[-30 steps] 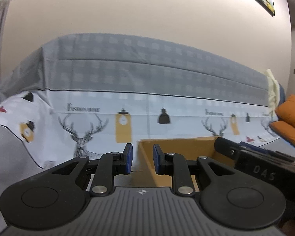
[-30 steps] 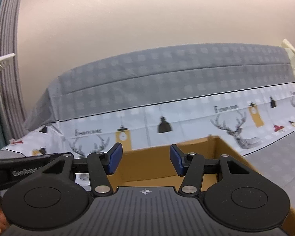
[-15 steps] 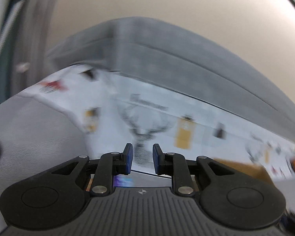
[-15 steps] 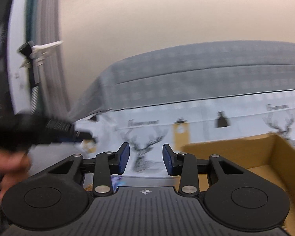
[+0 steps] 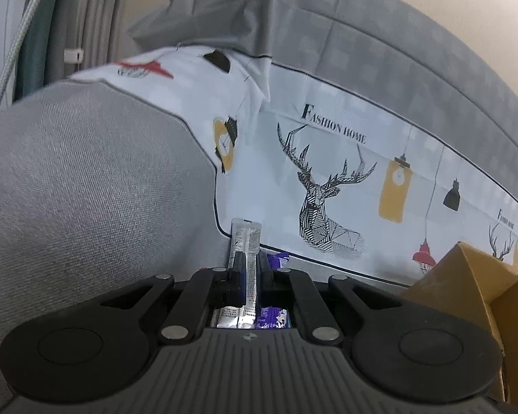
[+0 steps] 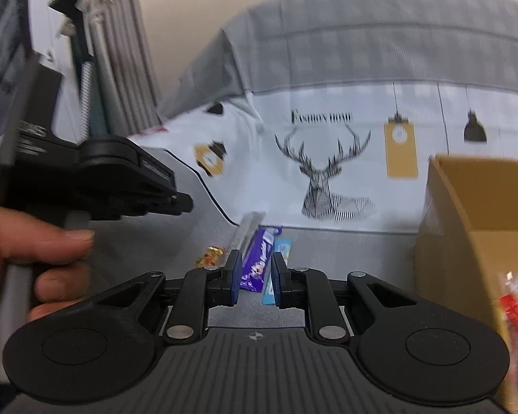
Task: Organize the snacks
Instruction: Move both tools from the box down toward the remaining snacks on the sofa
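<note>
Several snack packs lie on the grey sofa seat by the printed back cushion. A long silver stick pack (image 5: 246,241) runs between my left gripper's (image 5: 251,269) narrowly parted fingers; whether they press on it I cannot tell. A purple pack (image 5: 274,260) lies just right of it. In the right wrist view the silver pack (image 6: 247,229), the purple pack (image 6: 257,258), a light blue pack (image 6: 278,265) and a gold wrapped sweet (image 6: 210,255) lie ahead of my right gripper (image 6: 256,274), which is open above them. The left gripper body (image 6: 121,179) hovers at left.
An open cardboard box (image 6: 466,220) stands on the seat to the right, with a clear and red snack bag (image 6: 516,317) inside; its corner also shows in the left wrist view (image 5: 466,283). A deer-print cover (image 5: 328,186) drapes the sofa back. A rounded grey armrest (image 5: 86,172) rises at left.
Both grippers swung left and down from the box toward the snack packs. The left gripper's fingers narrowed around the silver pack. The right gripper's fingers narrowed somewhat.
</note>
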A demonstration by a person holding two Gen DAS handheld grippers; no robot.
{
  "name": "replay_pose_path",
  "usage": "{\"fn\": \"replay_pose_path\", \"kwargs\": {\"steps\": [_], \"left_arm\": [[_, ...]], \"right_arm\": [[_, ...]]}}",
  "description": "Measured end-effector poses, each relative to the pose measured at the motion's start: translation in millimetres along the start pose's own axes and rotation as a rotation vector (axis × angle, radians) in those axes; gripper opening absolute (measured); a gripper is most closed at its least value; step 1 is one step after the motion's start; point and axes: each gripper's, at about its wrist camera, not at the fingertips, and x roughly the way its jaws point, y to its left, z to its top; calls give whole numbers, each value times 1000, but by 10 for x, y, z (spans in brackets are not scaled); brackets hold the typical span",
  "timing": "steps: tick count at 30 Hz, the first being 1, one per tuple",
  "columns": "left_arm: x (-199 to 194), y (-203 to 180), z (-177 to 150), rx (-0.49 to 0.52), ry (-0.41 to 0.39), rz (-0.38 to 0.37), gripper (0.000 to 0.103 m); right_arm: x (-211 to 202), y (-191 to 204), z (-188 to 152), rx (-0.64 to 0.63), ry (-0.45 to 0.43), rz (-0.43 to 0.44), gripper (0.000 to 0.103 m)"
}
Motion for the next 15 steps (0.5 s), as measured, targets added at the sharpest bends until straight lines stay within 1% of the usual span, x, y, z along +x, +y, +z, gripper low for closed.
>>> {"fn": "replay_pose_path", "kwargs": {"steps": [3, 6, 8, 9, 10, 14, 15], "left_arm": [[149, 39, -19, -18, 39, -11, 5], [281, 37, -29, -9, 69, -3, 5], [350, 34, -31, -13, 84, -8, 6], [389, 30, -33, -12, 92, -7, 7], [429, 25, -36, -8, 98, -4, 8], [605, -37, -30, 34, 104, 12, 10], [661, -55, -29, 51, 104, 23, 12]], "right_arm": [[256, 3, -38, -1, 1, -51, 21], [499, -11, -81, 3, 27, -74, 24], [652, -21, -129, 2, 50, -88, 30], [741, -32, -158, 5, 62, -99, 36], [798, -45, -186, 12, 74, -103, 40], [997, -114, -289, 39, 124, -115, 40], [1037, -122, -310, 39, 137, -114, 40]]}}
